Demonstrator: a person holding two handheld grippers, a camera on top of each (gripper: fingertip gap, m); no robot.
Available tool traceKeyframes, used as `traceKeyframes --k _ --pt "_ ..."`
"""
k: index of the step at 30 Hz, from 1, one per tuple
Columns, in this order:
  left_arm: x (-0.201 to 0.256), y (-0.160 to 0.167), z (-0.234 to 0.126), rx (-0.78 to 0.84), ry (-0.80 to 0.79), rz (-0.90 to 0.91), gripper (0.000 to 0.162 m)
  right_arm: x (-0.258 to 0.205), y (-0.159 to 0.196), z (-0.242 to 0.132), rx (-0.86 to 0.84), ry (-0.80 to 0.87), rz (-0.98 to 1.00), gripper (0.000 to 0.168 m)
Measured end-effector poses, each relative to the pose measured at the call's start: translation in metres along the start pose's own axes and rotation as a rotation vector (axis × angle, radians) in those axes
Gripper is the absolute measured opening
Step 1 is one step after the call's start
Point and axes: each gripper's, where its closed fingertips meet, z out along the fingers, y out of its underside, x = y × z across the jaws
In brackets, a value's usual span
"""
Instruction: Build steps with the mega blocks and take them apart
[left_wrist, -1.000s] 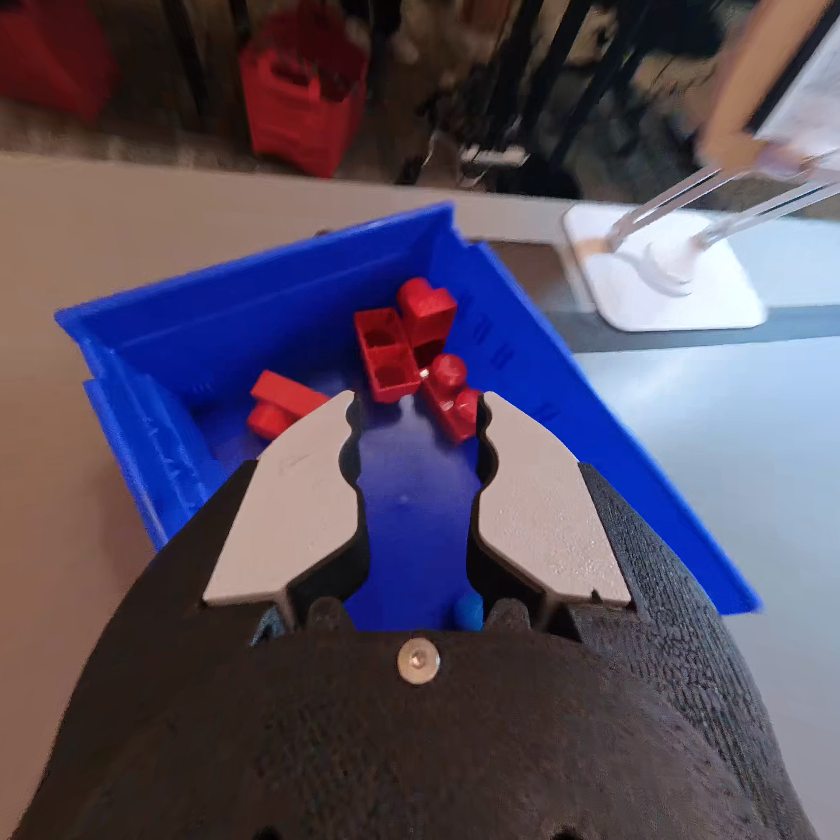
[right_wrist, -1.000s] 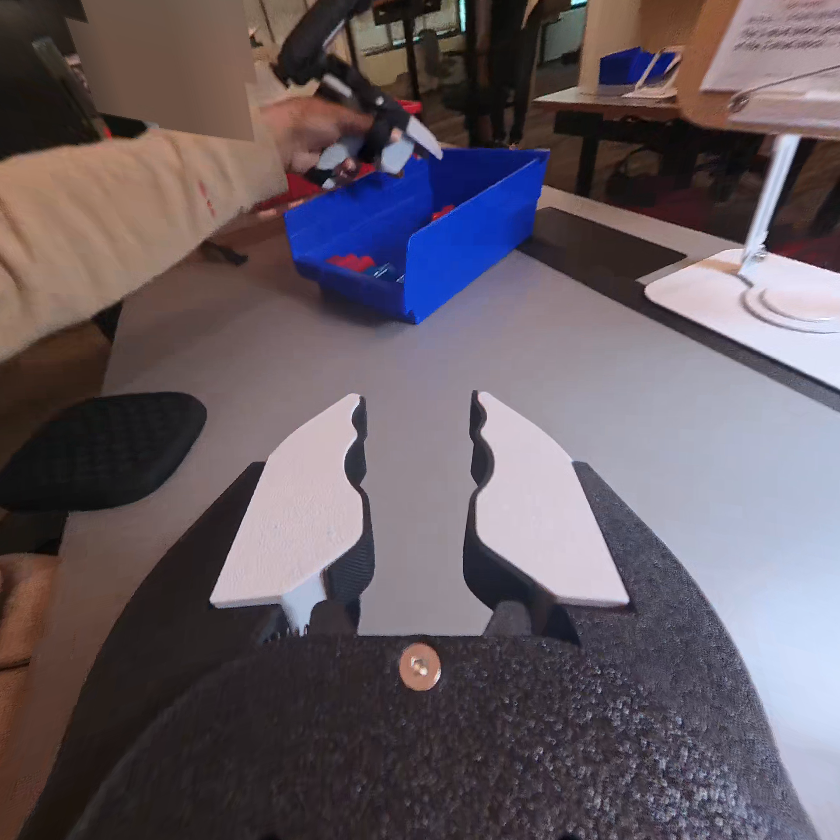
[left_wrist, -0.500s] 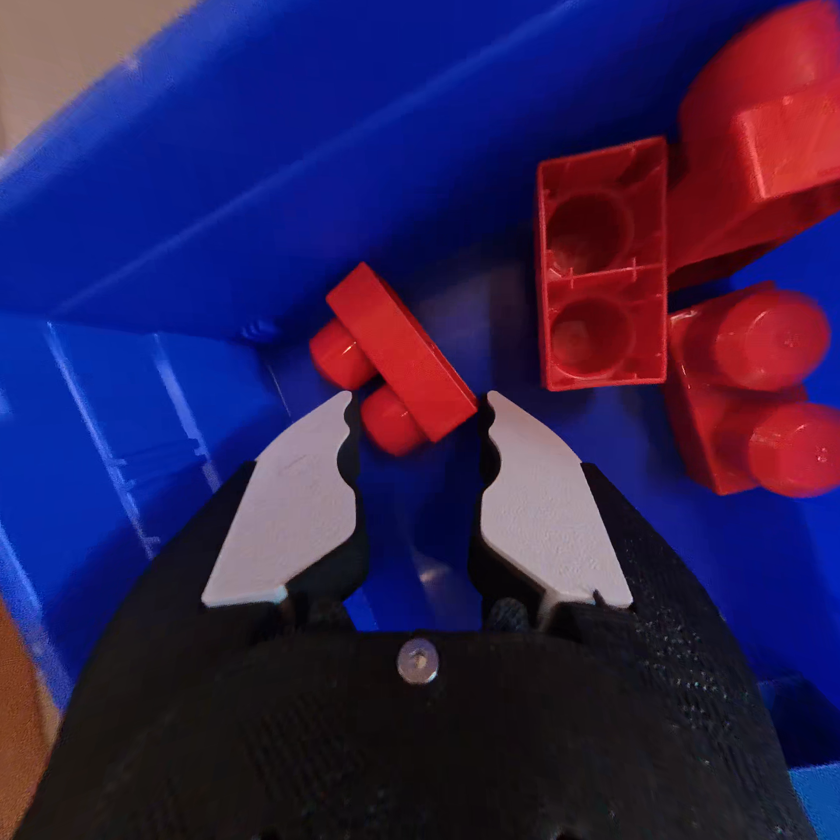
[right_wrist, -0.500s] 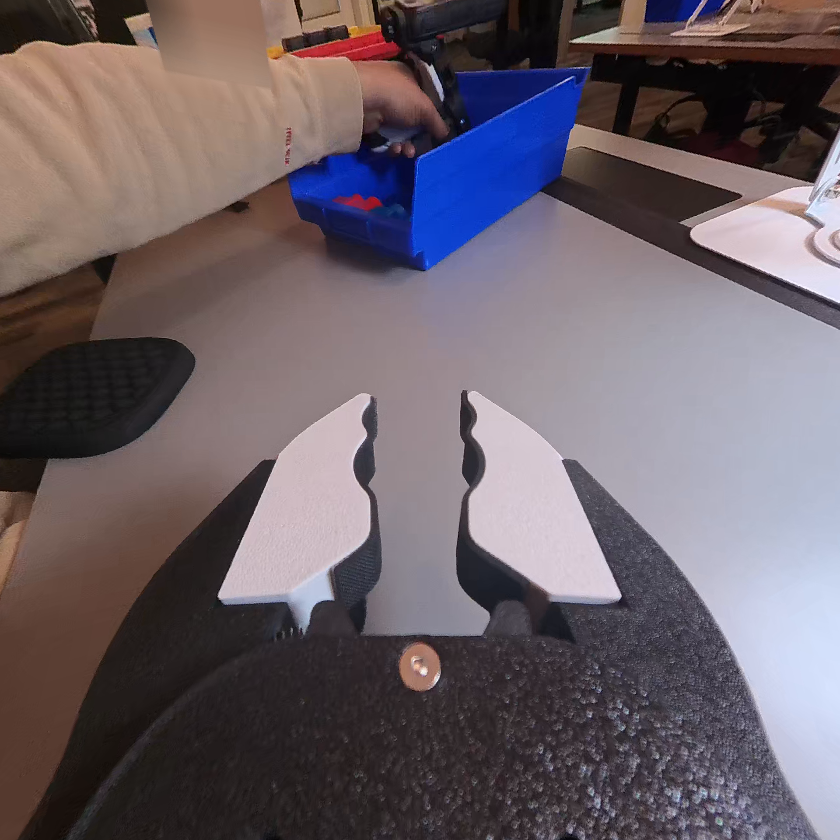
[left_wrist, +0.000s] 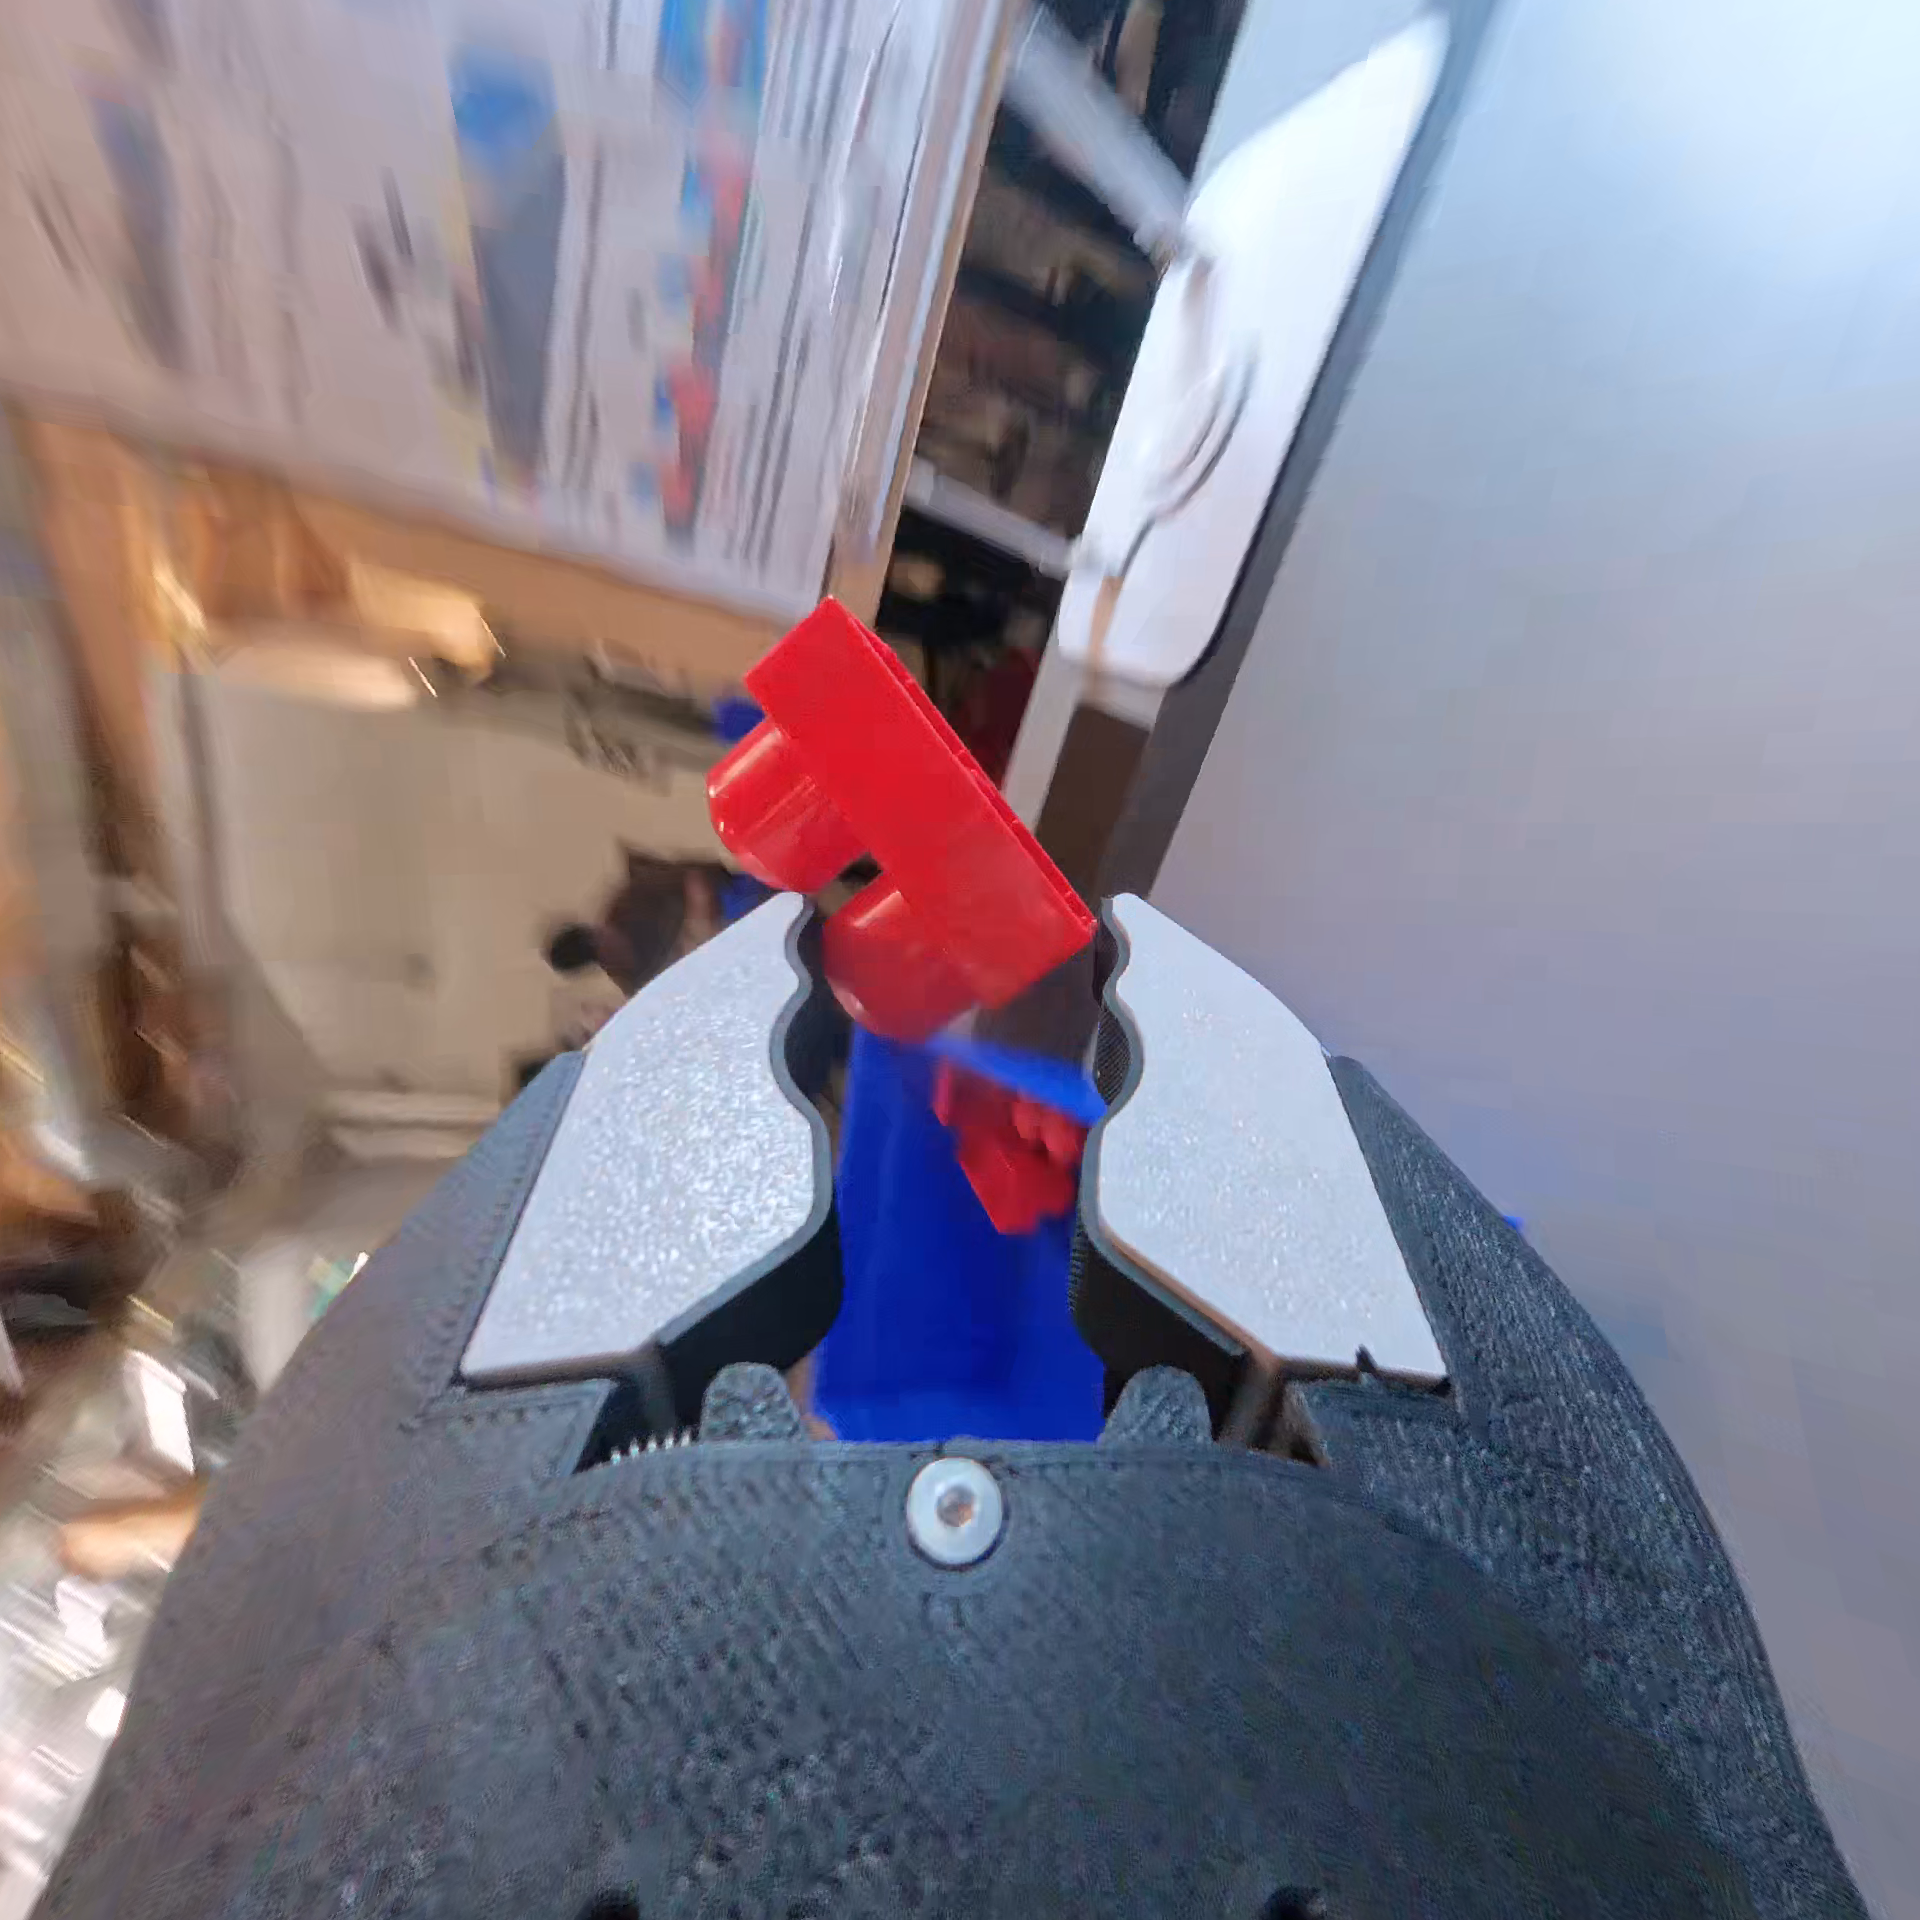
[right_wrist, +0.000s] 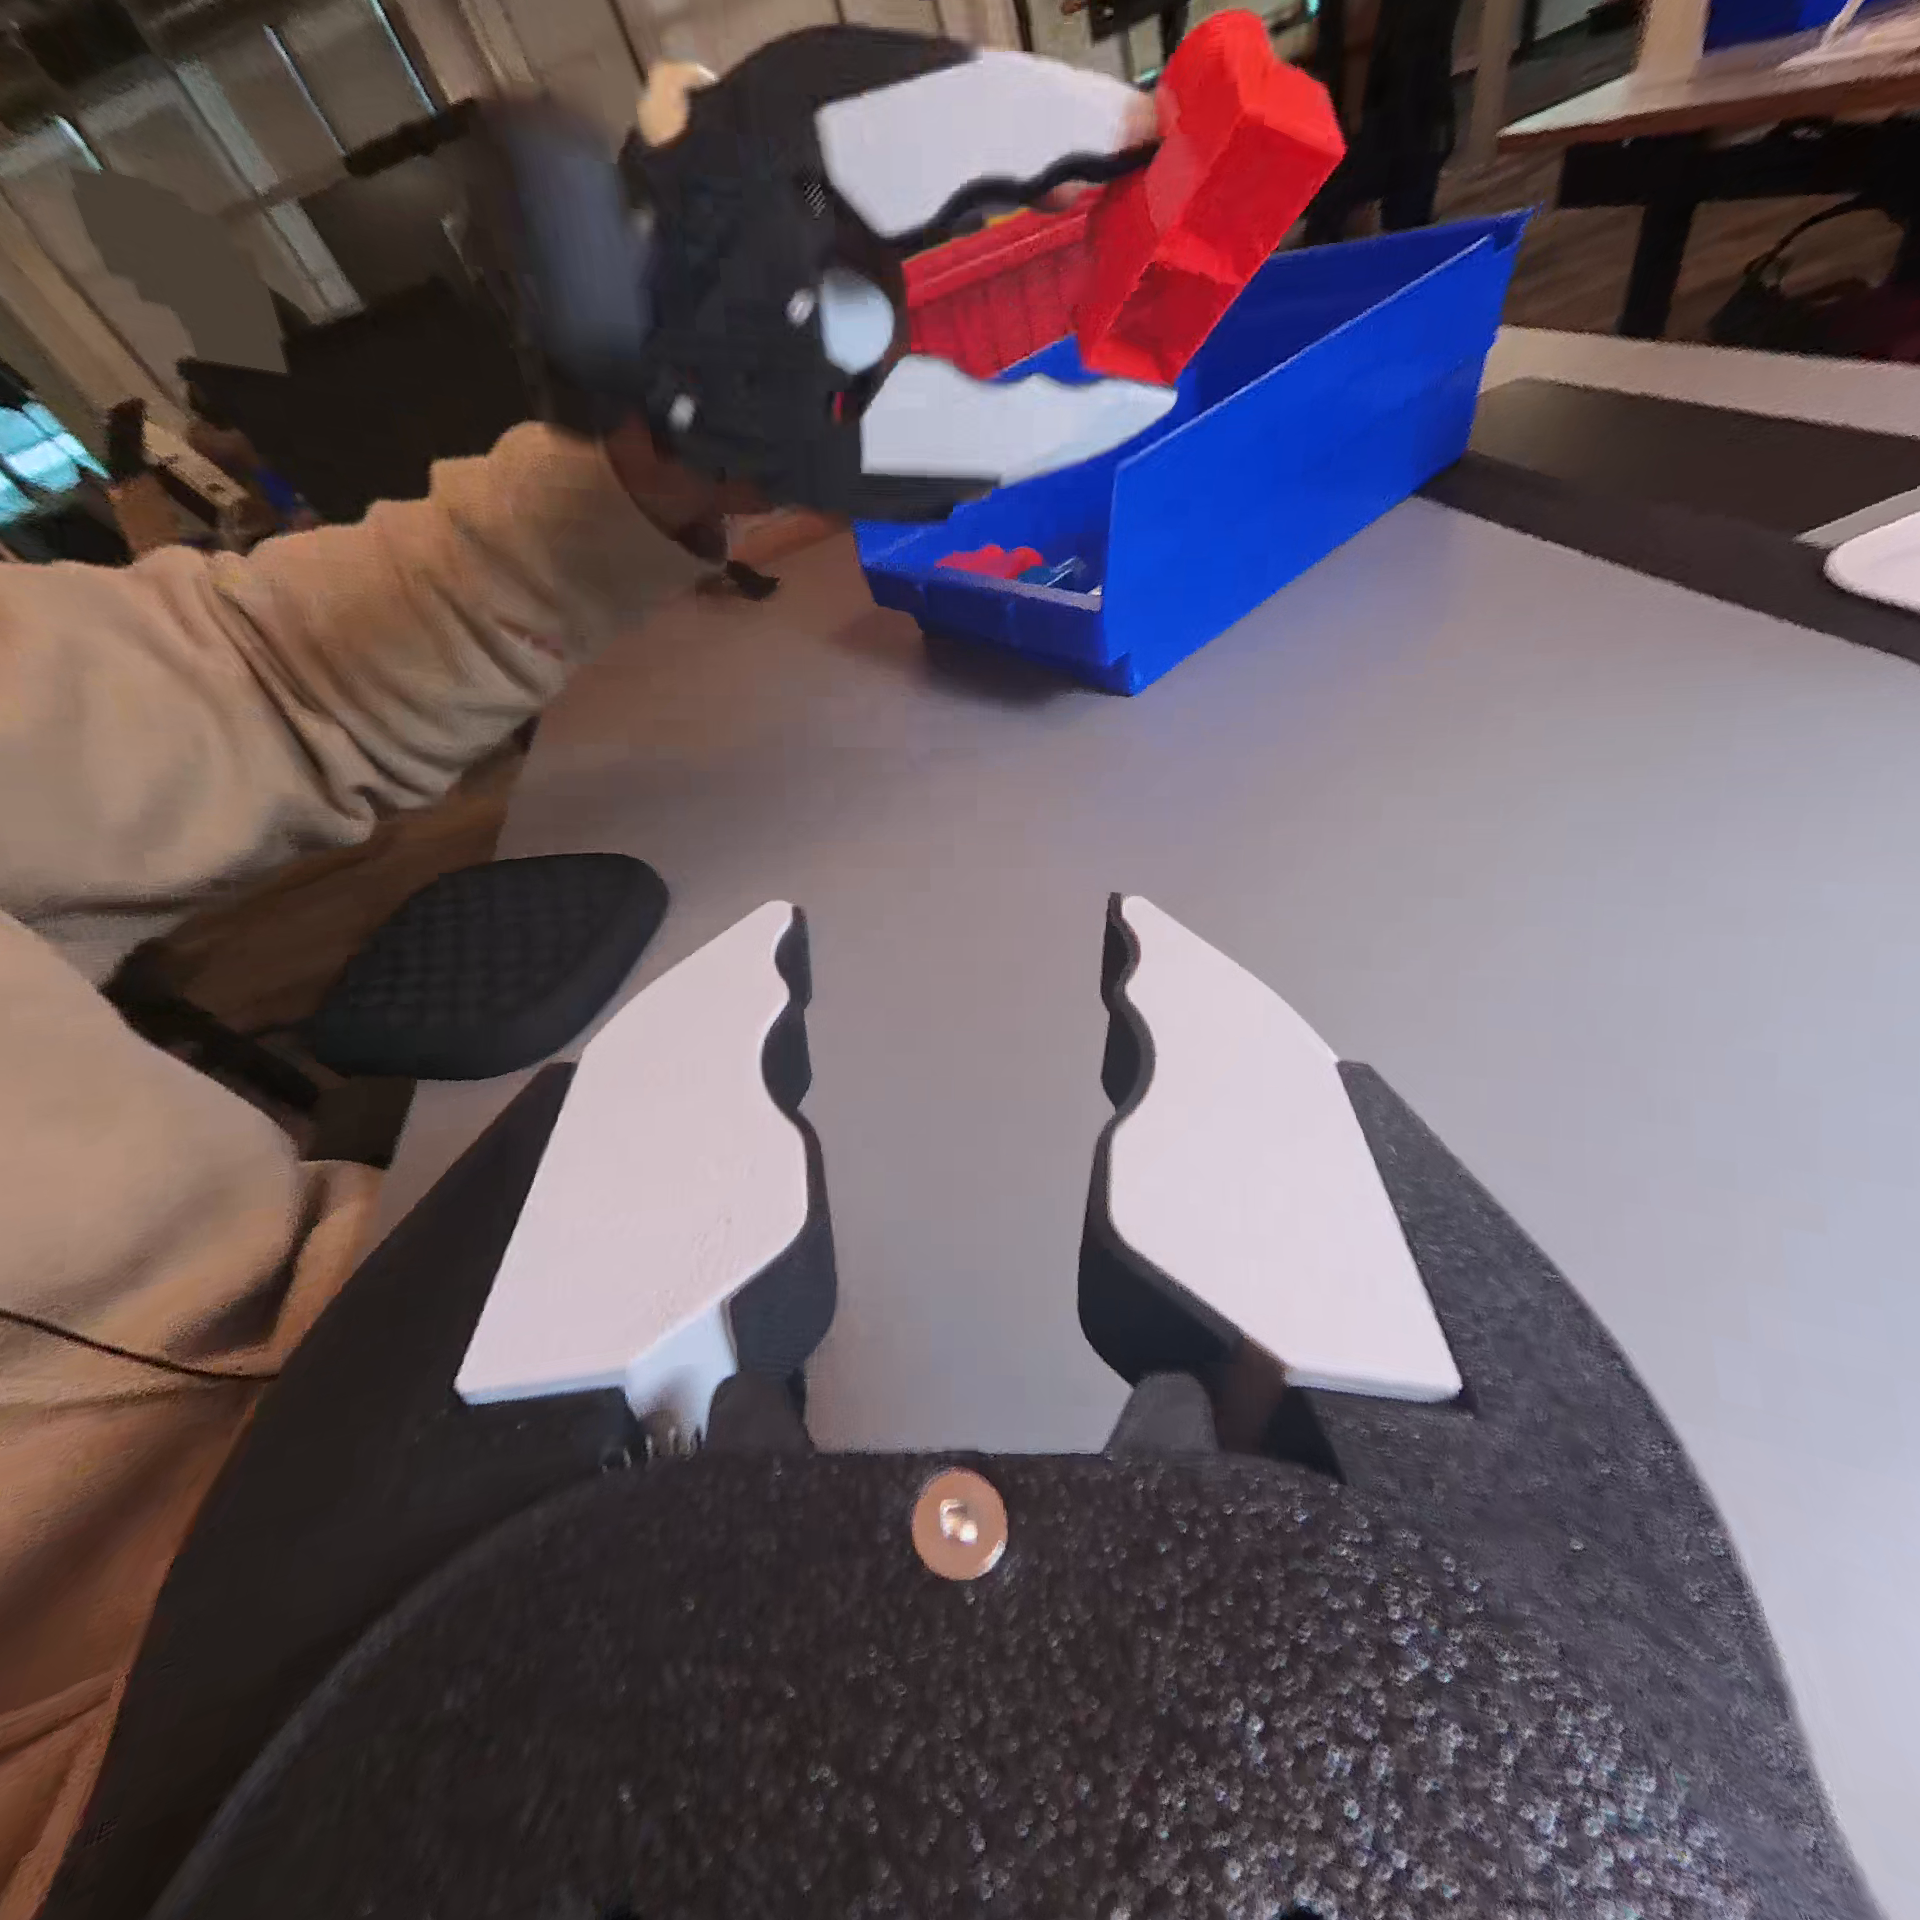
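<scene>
Table (right_wrist: 1351, 883): grey top, spread out ahead of and under the right gripper.
Bin (right_wrist: 1299, 499): blue, well ahead of the right gripper, just below the left gripper; a few red blocks (right_wrist: 982, 561) lie at its near end.
Sleeve (right_wrist: 260, 675): cream, to the left of the right gripper, reaching to the left gripper.
Left gripper (left_wrist: 951, 925): raised above the bin, its fingertips clamped on one end of the red block.
Right gripper (right_wrist: 956, 914): low over the table, fingers apart, holding nothing.
Red block (left_wrist: 904, 821): two studs, tilted, sticking out past the left gripper's tips.
</scene>
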Motion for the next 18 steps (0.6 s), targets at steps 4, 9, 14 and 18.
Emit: traceKeyframes --k 4,9,14,18 --pt "0.070 -0.097 -0.051 0.265 -0.036 0.370 0.050 0.003 -0.001 -0.005 -0.004 -0.037 0.054 0.065" --pt "0.134 -0.154 -0.089 0.460 0.023 0.594 0.051 -0.004 0.014 -0.005 -0.096 -0.107 0.056 0.053" --pt "0.132 -0.156 -0.097 0.457 0.162 0.465 0.045 -0.018 0.017 -0.012 -0.129 -0.153 -0.139 0.037" --pt "0.064 -0.129 -0.097 0.422 0.285 -0.085 0.039 0.001 0.048 -0.023 -0.278 -0.120 -0.239 0.037"
